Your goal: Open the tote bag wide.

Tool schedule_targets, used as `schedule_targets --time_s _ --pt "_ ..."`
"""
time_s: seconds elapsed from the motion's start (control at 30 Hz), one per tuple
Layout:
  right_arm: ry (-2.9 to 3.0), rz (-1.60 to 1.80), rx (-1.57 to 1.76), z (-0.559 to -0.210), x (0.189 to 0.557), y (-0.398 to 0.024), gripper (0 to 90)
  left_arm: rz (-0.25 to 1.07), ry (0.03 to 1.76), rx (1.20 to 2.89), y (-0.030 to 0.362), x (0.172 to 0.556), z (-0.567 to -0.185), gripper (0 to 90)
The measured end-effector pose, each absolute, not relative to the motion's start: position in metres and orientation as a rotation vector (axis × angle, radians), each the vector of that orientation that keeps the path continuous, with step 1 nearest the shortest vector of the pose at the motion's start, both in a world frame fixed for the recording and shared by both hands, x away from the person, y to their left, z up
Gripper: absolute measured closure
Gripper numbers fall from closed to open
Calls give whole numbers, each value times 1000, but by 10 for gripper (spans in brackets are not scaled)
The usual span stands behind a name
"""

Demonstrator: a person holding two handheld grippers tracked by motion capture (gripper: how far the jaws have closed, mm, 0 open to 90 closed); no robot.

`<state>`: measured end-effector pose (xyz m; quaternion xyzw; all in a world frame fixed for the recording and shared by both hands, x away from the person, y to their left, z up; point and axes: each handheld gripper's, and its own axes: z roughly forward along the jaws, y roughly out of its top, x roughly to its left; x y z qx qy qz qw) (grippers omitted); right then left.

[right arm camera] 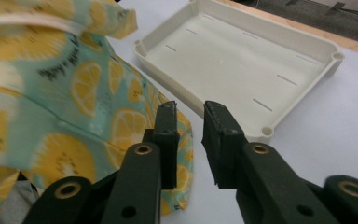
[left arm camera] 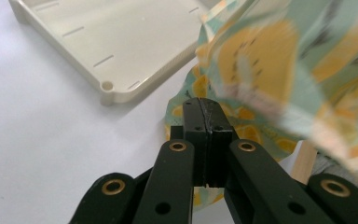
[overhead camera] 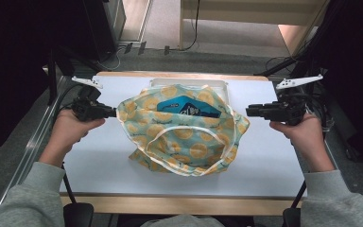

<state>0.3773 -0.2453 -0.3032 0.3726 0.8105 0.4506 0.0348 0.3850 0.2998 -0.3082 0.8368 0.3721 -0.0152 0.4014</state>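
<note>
I have a soft cloth bag (overhead camera: 184, 130) printed with lemon slices sitting mid-table, just in front of a cream tray (overhead camera: 220, 84), its mouth gaping toward me with a blue packet (overhead camera: 184, 106) tucked inside. The left gripper (overhead camera: 111, 111) is at the bag's left edge with its jaws pressed fully together; the left gripper view shows no cloth between the pads, so I judge it is pinching nothing. The right gripper (overhead camera: 249, 111) sits just off the right edge, jaws a little apart with nothing between them. I expect this fabric to be light, floppy and prone to slipping, so the white-trimmed rim (overhead camera: 189, 134) or the side seams look the best places to bite. The fabric nearest the left lens blurs out, and the packet is half buried, so I cannot read it.
</note>
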Motion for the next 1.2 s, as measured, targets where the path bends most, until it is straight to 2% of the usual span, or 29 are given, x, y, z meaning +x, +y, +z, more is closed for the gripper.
schedule_targets --time_s 0.13,0.6,0.9,1.2 --pt "2497 1379 1095 -289 375 -243 900 -29 926 2108 300 386 -294 900" --pt "2500 1391 1014 -244 365 -225 900 47 924 2086 311 382 -257 900" --pt "2516 1410 926 -219 360 -206 900 48 832 2115 281 375 -222 900" --pt "2548 1408 862 -204 355 -183 900 25 796 2147 253 379 -210 900"
